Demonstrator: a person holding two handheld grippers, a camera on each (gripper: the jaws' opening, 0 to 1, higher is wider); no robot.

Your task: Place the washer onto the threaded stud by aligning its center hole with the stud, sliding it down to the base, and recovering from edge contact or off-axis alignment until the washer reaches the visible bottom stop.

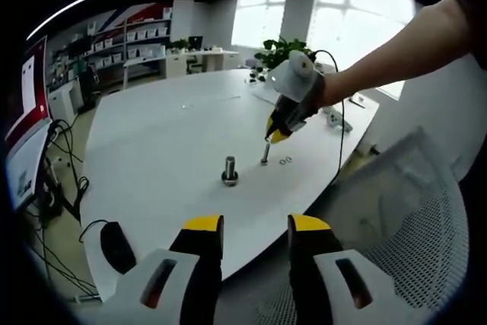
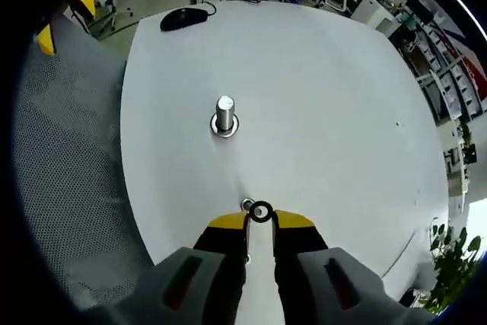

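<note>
While the left gripper waits low at the near edge of the white worktop with its fingers wide and holding nothing, the left gripper view looks across to the right gripper, held in a person's hand and tipped down over a second, thinner upright piece. The threaded stud stands upright on its base, well apart from both grippers, and two spare washers lie flat beside the thin piece.

In the right gripper view the fingers are narrow, pinching the washer by its edge at their tips, its hole visible. The stud stands ahead, beyond the tips, with a ring already at its foot; whether that is a washer or the base I cannot tell.

Judging from this, the pick-up is done; carrying over, aligning and sliding down remain.
</note>
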